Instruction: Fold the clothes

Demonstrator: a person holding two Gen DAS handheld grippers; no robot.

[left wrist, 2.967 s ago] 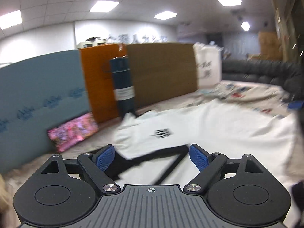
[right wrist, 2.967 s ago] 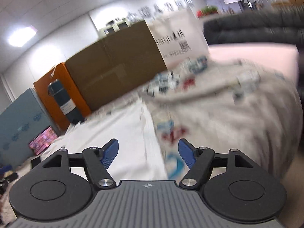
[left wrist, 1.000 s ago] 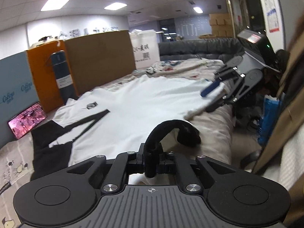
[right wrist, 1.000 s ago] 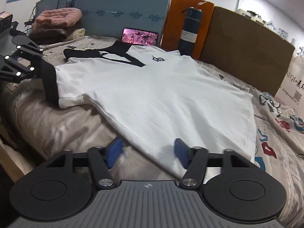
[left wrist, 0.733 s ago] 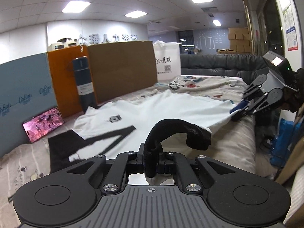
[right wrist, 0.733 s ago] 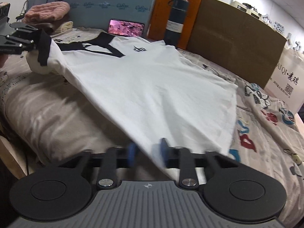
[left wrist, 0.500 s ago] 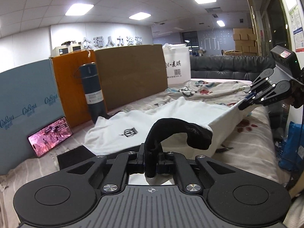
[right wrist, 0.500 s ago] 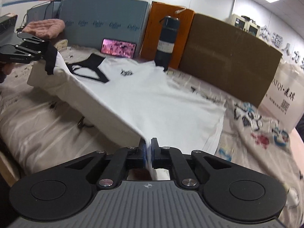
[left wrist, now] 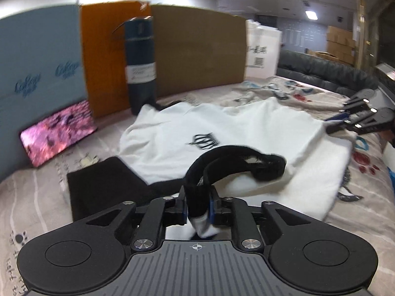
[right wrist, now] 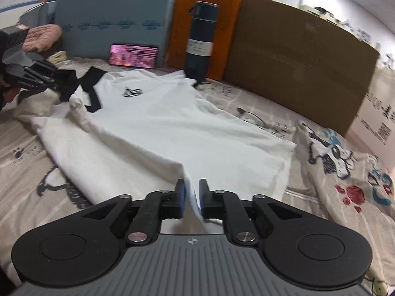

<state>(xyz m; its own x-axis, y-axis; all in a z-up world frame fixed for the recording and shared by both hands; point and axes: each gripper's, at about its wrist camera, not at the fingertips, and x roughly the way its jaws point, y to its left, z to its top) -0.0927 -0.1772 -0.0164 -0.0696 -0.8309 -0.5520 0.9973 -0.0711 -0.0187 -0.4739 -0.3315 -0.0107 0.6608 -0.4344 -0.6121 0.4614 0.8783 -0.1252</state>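
A white T-shirt (right wrist: 172,128) with black sleeves and a small black chest logo lies on a patterned bed sheet (right wrist: 345,197); it also shows in the left wrist view (left wrist: 246,133). My left gripper (left wrist: 197,207) is shut on the shirt's black sleeve cuff (left wrist: 234,162) and holds that edge folded over the shirt body. My right gripper (right wrist: 191,197) is shut on the shirt's white hem corner, low over the sheet. Each gripper shows in the other's view: the right one at the far right (left wrist: 360,118), the left one at the far left (right wrist: 32,74).
A dark blue bottle (right wrist: 201,42) stands behind the shirt against an orange board (right wrist: 209,12). A lit phone (right wrist: 133,55) leans on a blue panel (right wrist: 116,19). A brown cardboard sheet (right wrist: 296,56) lines the back. A pink cloth (right wrist: 42,37) lies at far left.
Both grippers have carried the near edge of the shirt toward the back and down, so the shirt now lies partly folded over itself on the sheet. Both have stayed shut on it.
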